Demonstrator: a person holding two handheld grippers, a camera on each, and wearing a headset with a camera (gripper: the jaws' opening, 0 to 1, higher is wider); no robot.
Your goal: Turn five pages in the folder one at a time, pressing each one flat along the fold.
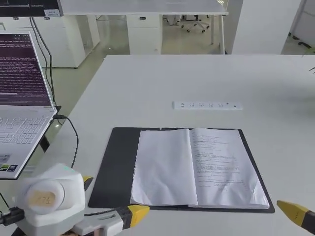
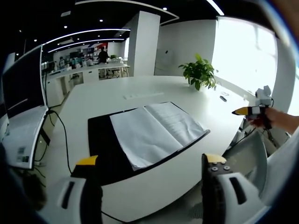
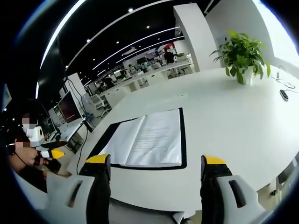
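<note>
Tongs left (image 2: 151, 161) and right (image 3: 156, 159) both gape wide, holding nothing, short of the folder (image 1: 115, 167).
White bench (image 1: 147, 83) carries the black folder, which lies open near its front edge with pages (image 1: 162, 167) spread. A laptop (image 1: 19, 103) stands at the left, and a power strip (image 1: 206, 105) lies behind the folder.

L gripper (image 2: 150, 160) & R gripper (image 3: 156, 159): black jaws w/ yellow tips, pale grey bodies behind jaws, dark slot each side.
</note>
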